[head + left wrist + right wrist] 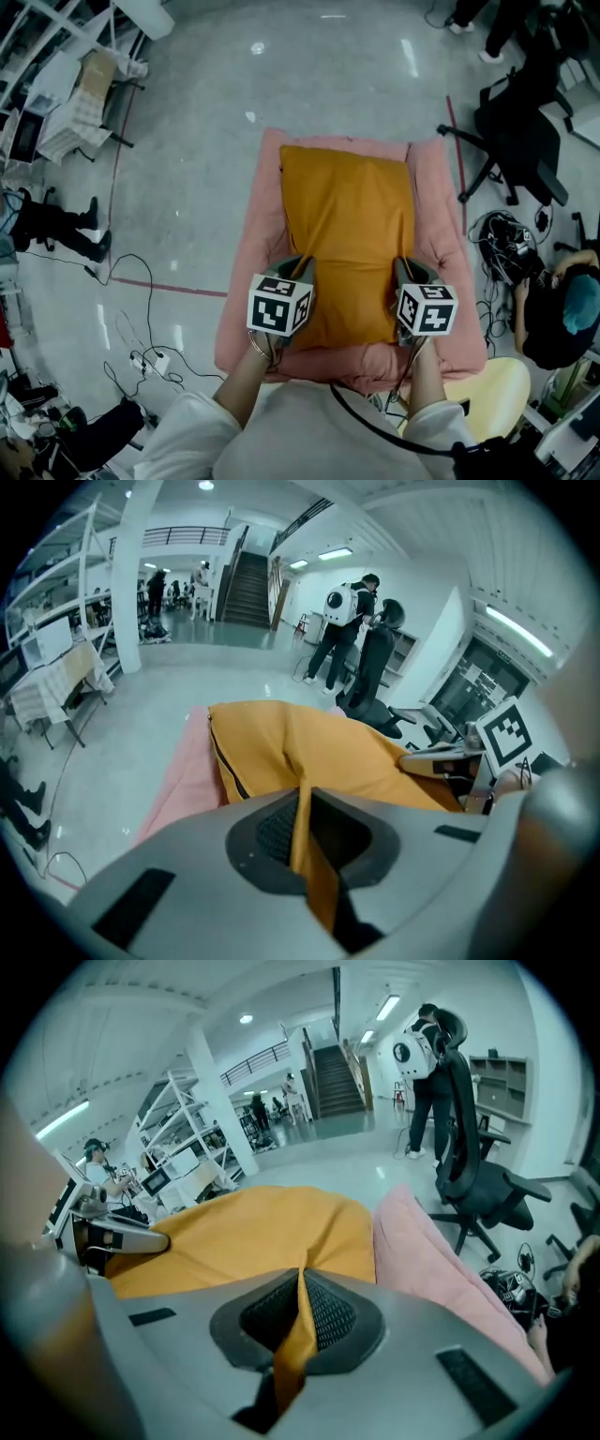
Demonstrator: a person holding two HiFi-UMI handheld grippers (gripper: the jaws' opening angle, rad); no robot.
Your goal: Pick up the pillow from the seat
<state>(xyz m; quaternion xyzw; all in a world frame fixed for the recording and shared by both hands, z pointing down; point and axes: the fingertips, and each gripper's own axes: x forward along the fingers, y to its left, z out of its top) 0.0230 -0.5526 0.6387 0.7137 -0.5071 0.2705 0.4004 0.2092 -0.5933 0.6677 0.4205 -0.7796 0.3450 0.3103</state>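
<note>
An orange pillow (pixel 347 239) lies lengthwise on a pink padded seat (pixel 441 234). My left gripper (pixel 298 272) is shut on the pillow's near left edge; a fold of orange cloth (pixel 302 841) is pinched between its jaws. My right gripper (pixel 403 274) is shut on the near right edge, with orange cloth (pixel 292 1335) squeezed between its pads. In the left gripper view the pillow (pixel 309 747) stretches ahead over the pink seat (pixel 183 771), and the right gripper (pixel 441 758) shows at its far side. The right gripper view shows the pillow (pixel 253 1227) beside the seat's pink rim (pixel 431 1251).
A black office chair (pixel 520 131) stands to the right, with tangled cables (pixel 502 246) below it and a seated person (pixel 562 314). Floor cables and a power strip (pixel 150 359) lie at the left. Shelving (pixel 47 103) is at far left. People stand by a staircase (pixel 361 635).
</note>
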